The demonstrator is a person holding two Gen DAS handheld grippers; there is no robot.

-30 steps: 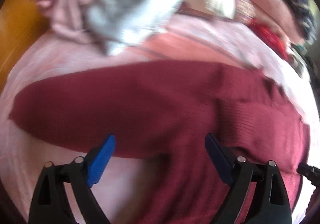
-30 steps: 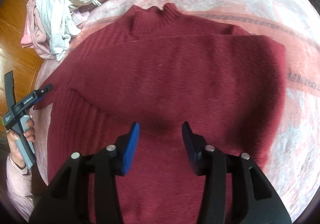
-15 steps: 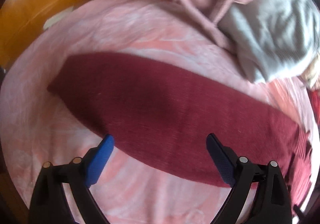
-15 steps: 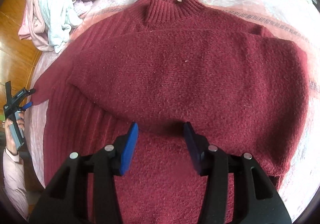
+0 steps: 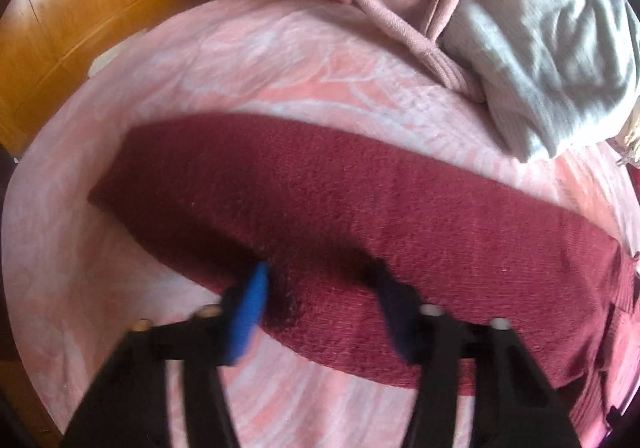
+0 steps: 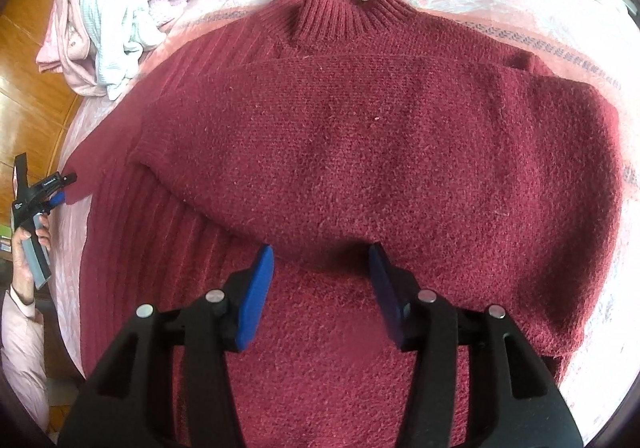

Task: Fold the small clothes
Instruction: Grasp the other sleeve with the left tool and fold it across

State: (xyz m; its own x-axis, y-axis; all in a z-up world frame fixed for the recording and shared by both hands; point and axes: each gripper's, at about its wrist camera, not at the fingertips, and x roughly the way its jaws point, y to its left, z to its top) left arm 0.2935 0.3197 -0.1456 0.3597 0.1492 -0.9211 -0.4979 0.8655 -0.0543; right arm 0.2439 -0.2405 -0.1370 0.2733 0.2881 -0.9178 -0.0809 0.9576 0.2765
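Left tongs (image 5: 316, 280) closing around sweater sleeve (image 5: 360, 208).

Blurred tool, hidden sleeve fabric, cropped edges

The left tool (image 5: 320, 280) is smeared by motion as its jaws close; contact with the sleeve (image 5: 360, 208) between them cannot be judged. The sweater (image 6: 380, 152) hem is covered by the right tool (image 6: 322, 268). The clothes pile (image 5: 540, 48) is cropped at 1 o'clock.
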